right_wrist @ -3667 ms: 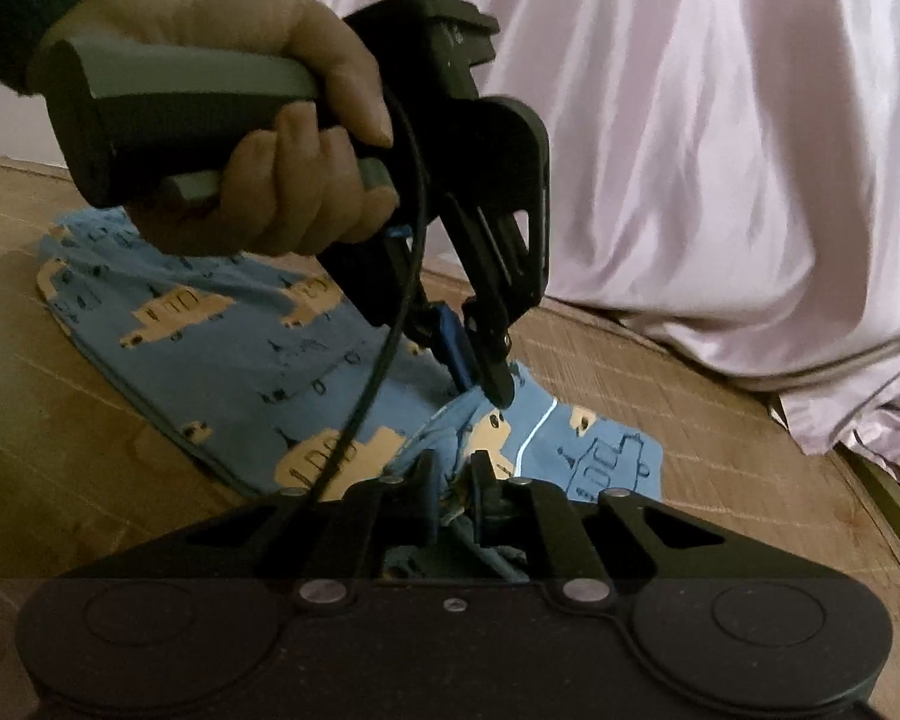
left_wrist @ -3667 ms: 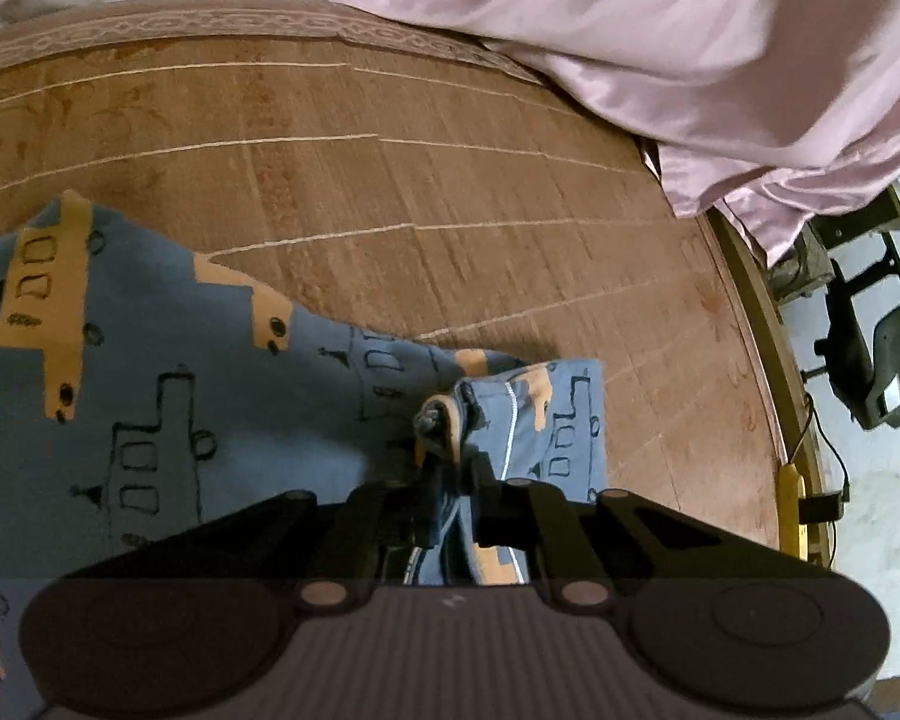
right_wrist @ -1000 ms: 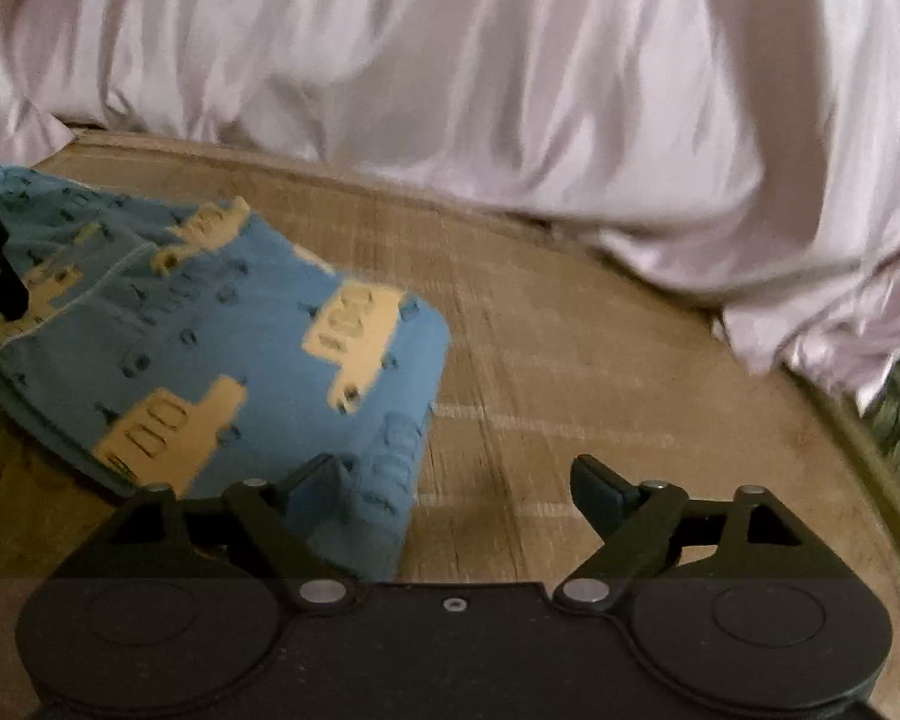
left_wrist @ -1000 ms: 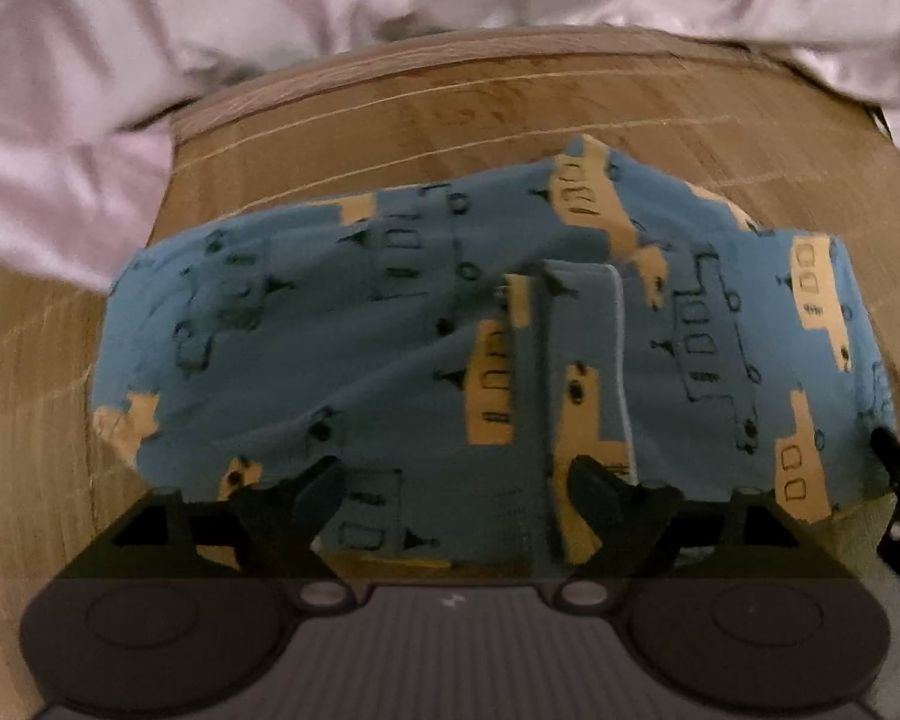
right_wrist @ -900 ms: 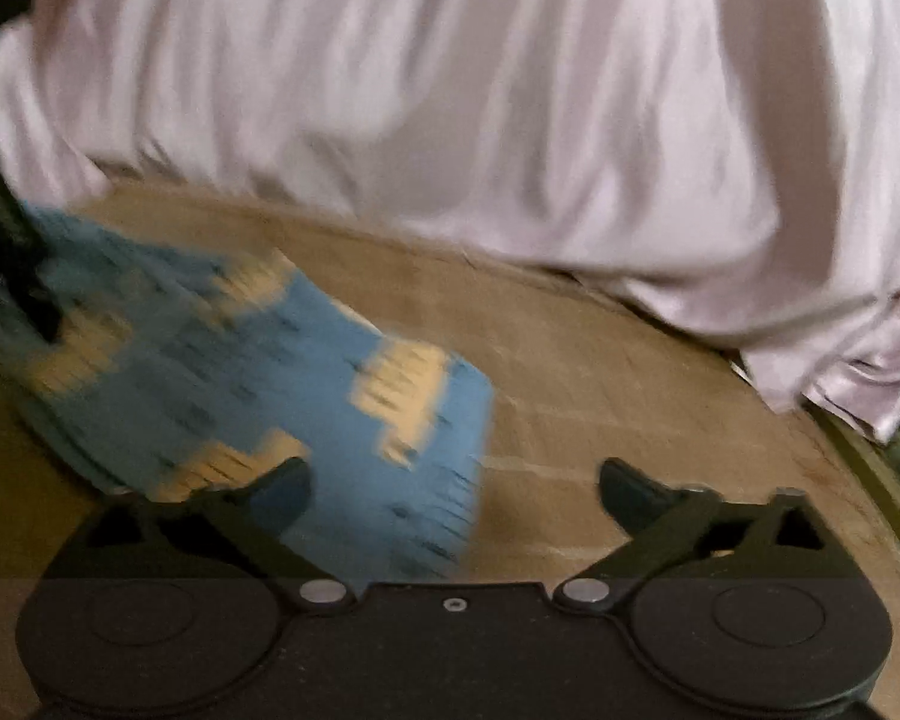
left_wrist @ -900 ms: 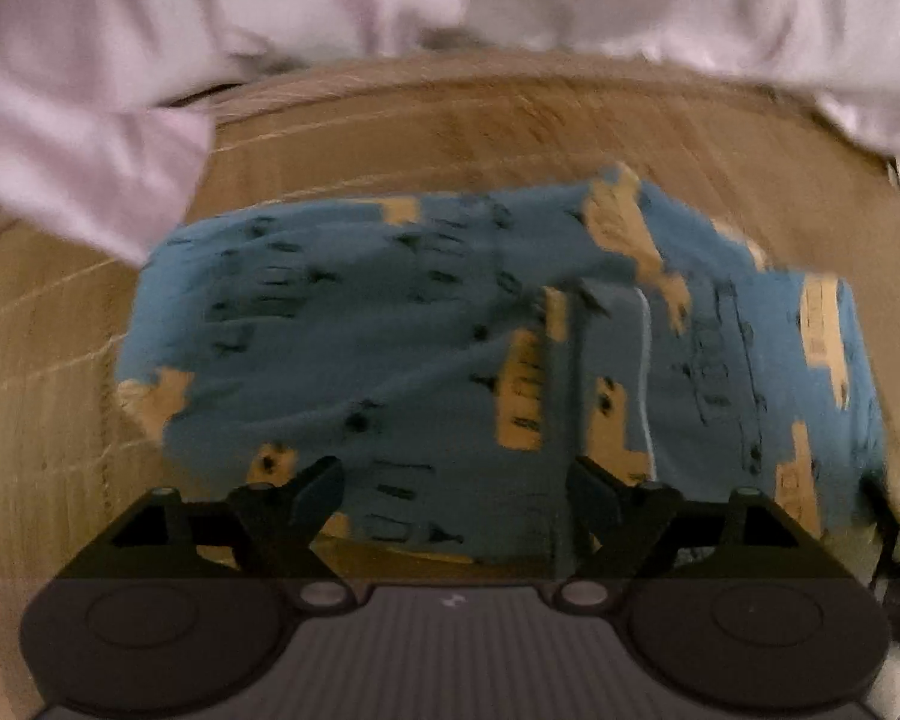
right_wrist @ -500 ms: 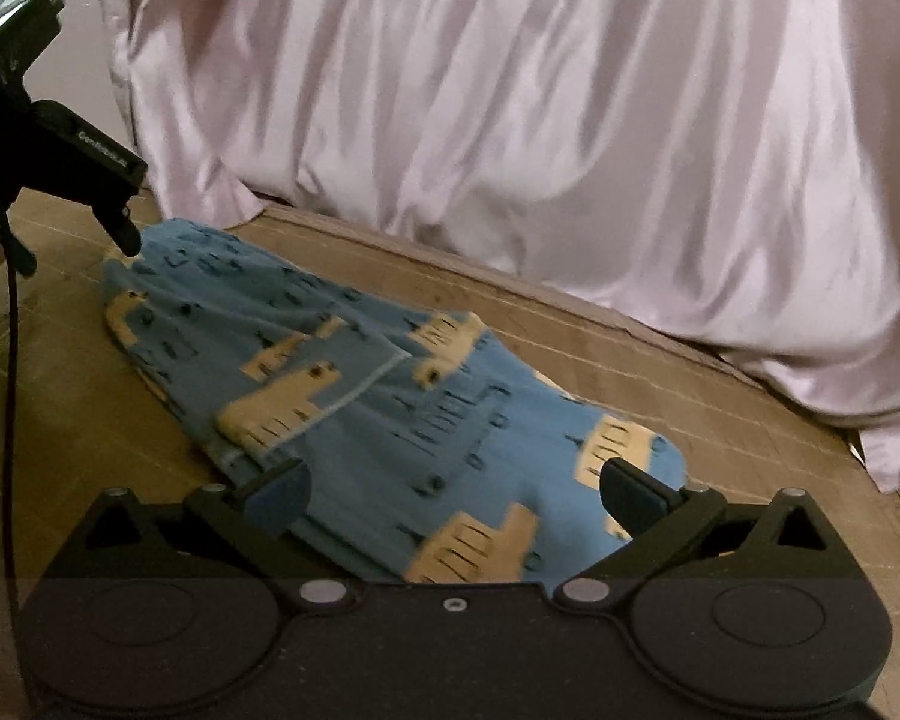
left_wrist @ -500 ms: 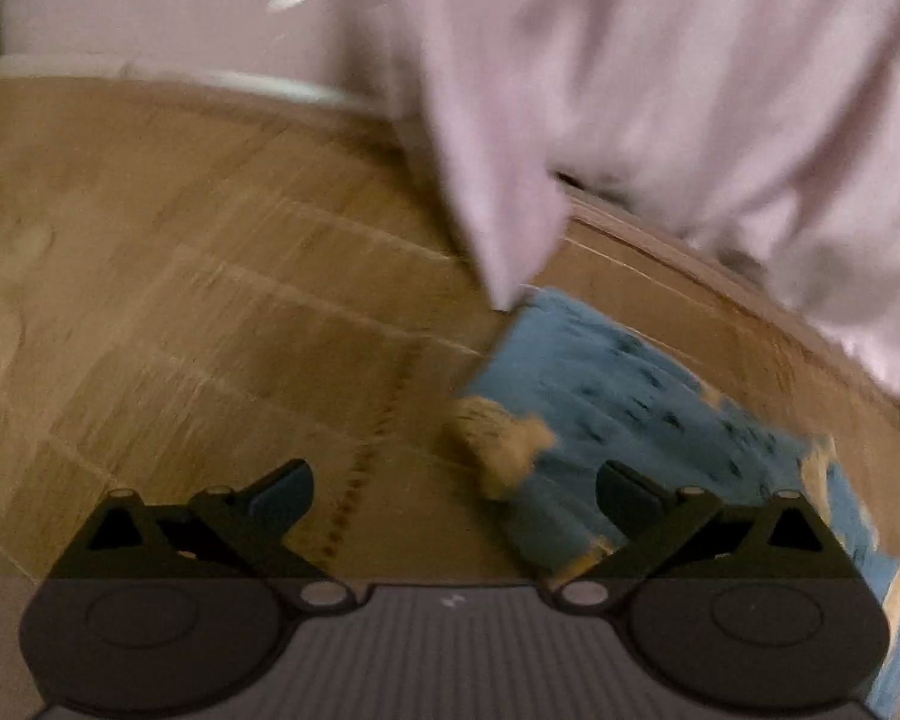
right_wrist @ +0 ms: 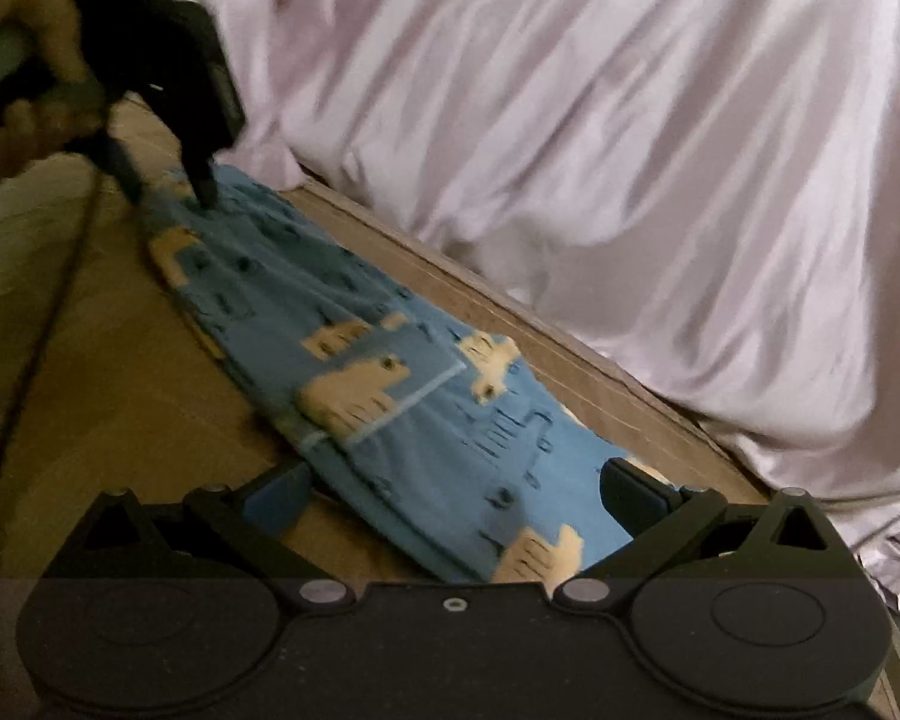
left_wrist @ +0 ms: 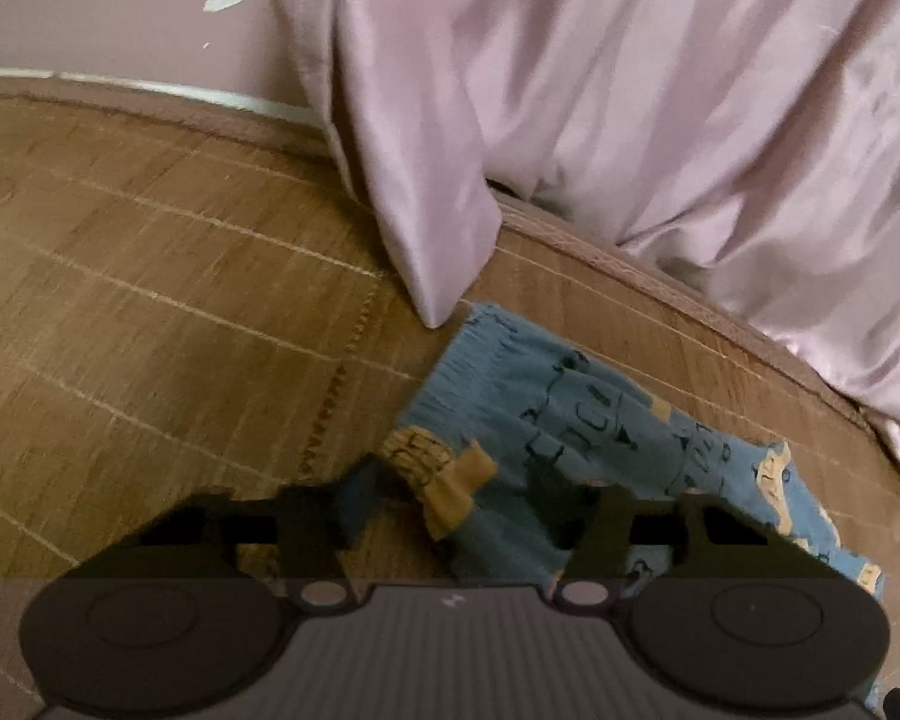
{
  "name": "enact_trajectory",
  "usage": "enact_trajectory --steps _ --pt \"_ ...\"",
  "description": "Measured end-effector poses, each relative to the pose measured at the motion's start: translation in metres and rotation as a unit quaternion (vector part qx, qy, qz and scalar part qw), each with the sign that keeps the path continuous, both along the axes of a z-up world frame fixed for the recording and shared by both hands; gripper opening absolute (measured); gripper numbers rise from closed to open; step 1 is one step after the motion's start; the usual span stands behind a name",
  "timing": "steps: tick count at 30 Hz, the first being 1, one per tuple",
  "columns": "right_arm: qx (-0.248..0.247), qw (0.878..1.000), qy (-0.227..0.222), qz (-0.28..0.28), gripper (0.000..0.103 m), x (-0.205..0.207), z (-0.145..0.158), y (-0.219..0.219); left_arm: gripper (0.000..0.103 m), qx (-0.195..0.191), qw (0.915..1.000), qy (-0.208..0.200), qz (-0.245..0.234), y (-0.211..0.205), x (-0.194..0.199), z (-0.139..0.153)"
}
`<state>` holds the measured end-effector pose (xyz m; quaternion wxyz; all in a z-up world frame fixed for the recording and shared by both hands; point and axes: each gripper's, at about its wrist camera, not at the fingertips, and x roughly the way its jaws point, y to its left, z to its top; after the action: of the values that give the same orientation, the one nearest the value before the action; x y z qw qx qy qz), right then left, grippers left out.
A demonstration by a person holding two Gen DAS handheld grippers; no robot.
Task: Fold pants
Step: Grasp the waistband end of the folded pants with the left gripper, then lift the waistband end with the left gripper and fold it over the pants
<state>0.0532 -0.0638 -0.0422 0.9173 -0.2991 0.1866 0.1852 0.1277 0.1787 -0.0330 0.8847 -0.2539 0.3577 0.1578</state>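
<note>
While your left gripper [left_wrist: 459, 495] hangs over the gathered waistband end of the blue cotton pants printed with yellow vehicles [right_wrist: 390, 384], its jaws are spread wide with that end between them and nothing pinched yet. Your right gripper [right_wrist: 453, 483] is likewise wide apart and empty, straddling the opposite end of the garment. The pants lie already doubled into a long narrow strip on the woven brown bamboo mat [left_wrist: 168, 312], just beside the hanging pale pink satin sheet [left_wrist: 660, 120], whose pointed corner droops close to the waistband. You seem to be between folds, lining up both tools for the next one. Close each set of fingers on its own end through every layer, then carry one end over to meet the other, keeping the edges square. Watch that the pink corner is not caught in your left grip.
</note>
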Motion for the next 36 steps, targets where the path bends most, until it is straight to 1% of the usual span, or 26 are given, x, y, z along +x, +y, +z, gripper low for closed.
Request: enact_trajectory --steps 1,3,4,5,6,7,9,11,13,14,16,17,18,20,22,24,26,27,29,31,32,34,35,36 --pt "0.001 1.0 0.0 0.002 0.102 -0.001 0.001 0.001 0.043 0.005 1.0 0.0 0.001 -0.001 0.001 0.0" --pt "0.009 1.0 -0.013 -0.004 0.102 -0.003 0.004 0.001 0.032 0.019 0.9998 -0.008 0.005 -0.004 -0.001 0.003" --pt "0.016 1.0 -0.021 -0.009 0.102 -0.002 0.006 0.0 0.032 0.032 0.9994 -0.009 0.005 -0.007 -0.001 0.005" --pt "0.023 0.999 -0.028 -0.013 0.102 -0.001 0.009 -0.001 0.029 0.051 0.9986 -0.009 0.001 -0.009 0.001 0.005" --pt "0.031 0.999 -0.034 -0.019 0.102 0.002 0.011 -0.002 0.026 0.079 0.9968 -0.01 -0.005 -0.015 0.001 0.008" --pt "0.037 0.998 -0.038 -0.025 0.102 0.005 0.012 -0.003 0.026 0.106 0.9943 -0.011 -0.013 -0.021 0.0 0.01" --pt "0.038 0.998 -0.031 -0.032 0.102 0.016 0.008 -0.004 0.026 0.164 0.9856 -0.019 -0.038 -0.037 0.0 0.014" --pt "0.008 0.999 -0.014 -0.035 0.102 0.028 0.0 0.001 0.026 0.21 0.975 -0.031 -0.065 -0.052 0.0 0.019" --pt "-0.013 0.999 -0.022 -0.038 0.102 0.034 -0.003 0.006 0.026 0.254 0.9611 -0.04 -0.101 -0.069 0.0 0.023" --pt "-0.015 0.999 -0.025 -0.038 0.102 0.035 -0.004 0.008 0.026 0.276 0.9525 -0.047 -0.12 -0.078 0.0 0.024" --pt "-0.021 0.999 -0.03 -0.038 0.102 0.035 -0.005 0.01 0.026 0.302 0.9411 -0.052 -0.142 -0.09 0.002 0.028" --pt "-0.024 0.998 -0.034 -0.037 0.102 0.034 -0.006 0.01 0.026 0.309 0.9382 -0.054 -0.147 -0.094 0.003 0.029" --pt "-0.03 0.998 -0.038 -0.037 0.102 0.032 -0.007 0.012 0.026 0.309 0.9384 -0.053 -0.146 -0.096 0.004 0.03" --pt "-0.038 0.997 -0.047 -0.037 0.102 0.03 -0.009 0.014 0.026 0.302 0.9417 -0.046 -0.141 -0.096 0.005 0.031" --pt "-0.044 0.997 -0.053 -0.036 0.102 0.029 -0.01 0.015 0.028 0.293 0.9463 -0.028 -0.134 -0.091 0.006 0.029" --pt "-0.045 0.997 -0.054 -0.037 0.102 0.029 -0.01 0.015 0.028 0.279 0.9535 -0.011 -0.113 -0.076 0.006 0.025" --pt "-0.043 0.997 -0.051 -0.036 0.102 0.03 -0.009 0.014 0.028 0.263 0.9589 -0.005 -0.105 -0.058 0.008 0.019" --pt "-0.043 0.997 -0.051 -0.036 0.102 0.03 -0.009 0.014 0.028 0.262 0.9587 -0.002 -0.109 -0.052 0.008 0.017" --pt "-0.044 0.997 -0.052 -0.036 0.102 0.029 -0.009 0.014 0.028 0.269 0.955 0.003 -0.125 -0.047 0.009 0.012" --pt "-0.043 0.997 -0.051 -0.036 0.102 0.03 -0.009 0.014 0.029 0.259 0.9555 0.011 -0.141 -0.043 0.013 0.007" --pt "-0.043 0.997 -0.051 -0.036 0.102 0.03 -0.009 0.014 0.032 0.248 0.9579 0.019 -0.143 -0.041 0.015 0.004" --pt "-0.043 0.997 -0.051 -0.037 0.102 0.029 -0.009 0.015 0.05 0.232 0.9631 0.022 -0.134 -0.038 0.016 0.001" --pt "-0.043 0.997 -0.051 -0.037 0.102 0.029 -0.009 0.015 0.064 0.23 0.9645 0.028 -0.126 -0.037 0.018 0.0" --pt "-0.043 0.997 -0.051 -0.037 0.102 0.029 -0.009 0.015 0.066 0.227 0.9658 0.034 -0.121 -0.037 0.019 0.0"
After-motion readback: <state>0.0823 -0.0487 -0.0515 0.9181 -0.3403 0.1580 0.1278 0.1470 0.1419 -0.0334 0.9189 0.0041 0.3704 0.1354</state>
